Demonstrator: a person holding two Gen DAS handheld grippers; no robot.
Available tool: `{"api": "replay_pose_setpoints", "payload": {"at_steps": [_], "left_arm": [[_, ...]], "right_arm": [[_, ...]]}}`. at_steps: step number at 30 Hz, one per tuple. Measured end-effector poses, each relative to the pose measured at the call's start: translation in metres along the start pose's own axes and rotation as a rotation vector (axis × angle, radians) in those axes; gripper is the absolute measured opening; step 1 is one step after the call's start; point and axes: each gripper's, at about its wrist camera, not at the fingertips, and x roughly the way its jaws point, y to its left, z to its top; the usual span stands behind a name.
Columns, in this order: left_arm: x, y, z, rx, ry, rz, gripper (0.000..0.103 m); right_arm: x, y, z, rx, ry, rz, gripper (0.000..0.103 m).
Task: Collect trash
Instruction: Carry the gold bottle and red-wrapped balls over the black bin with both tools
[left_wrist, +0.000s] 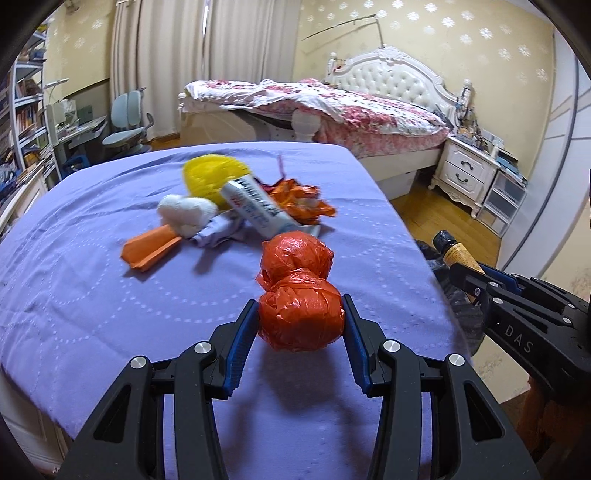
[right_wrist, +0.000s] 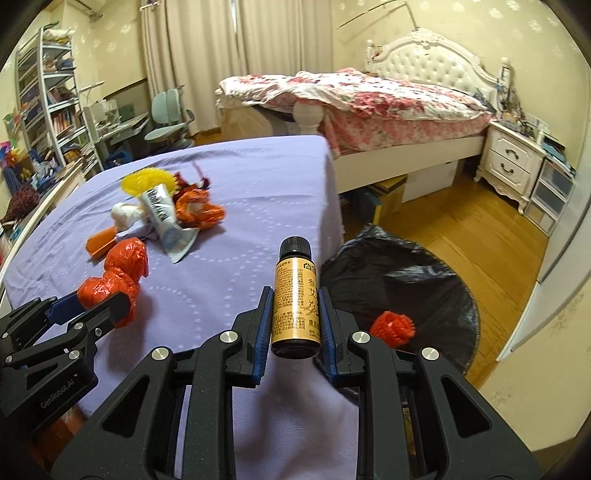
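Note:
My left gripper (left_wrist: 300, 314) is shut on a knotted orange plastic bag (left_wrist: 299, 291), held just above the purple-covered table (left_wrist: 110, 295); the same bag (right_wrist: 114, 277) shows at the left of the right wrist view. My right gripper (right_wrist: 295, 314) is shut on a small brown bottle with a gold label and black cap (right_wrist: 293, 299), near the table's right edge. Its tip with the bottle (left_wrist: 456, 253) appears at the right of the left wrist view. A black trash bag (right_wrist: 406, 266) lies open on the floor beside the table, with a red knitted piece (right_wrist: 393, 326) inside.
A litter pile sits mid-table: a yellow spiky disc (left_wrist: 210, 177), a white wad (left_wrist: 184, 212), a tube (left_wrist: 255, 208), an orange wrapper (left_wrist: 299, 201) and a folded orange paper (left_wrist: 147, 251). A bed (left_wrist: 369, 114) and nightstand (left_wrist: 465, 170) stand behind, a desk chair (left_wrist: 127, 125) at left.

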Motion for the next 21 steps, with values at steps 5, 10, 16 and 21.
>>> {"api": "replay_pose_setpoints", "payload": {"at_steps": [5, 10, 16, 21], "left_arm": [[0.009, -0.027, 0.009, 0.039, -0.002, -0.035, 0.047], [0.02, -0.051, 0.016, 0.071, 0.006, -0.066, 0.047], [0.032, -0.076, 0.02, 0.109, 0.019, -0.089, 0.047], [0.04, -0.09, 0.024, 0.133, 0.026, -0.1, 0.047]], "right_arm": [[-0.002, -0.031, -0.002, 0.056, -0.01, -0.039, 0.023], [-0.002, -0.059, -0.004, 0.103, -0.015, -0.075, 0.023], [-0.001, -0.086, -0.005, 0.15, -0.021, -0.106, 0.023], [0.001, -0.1, -0.006, 0.17, -0.019, -0.122, 0.023]]}}
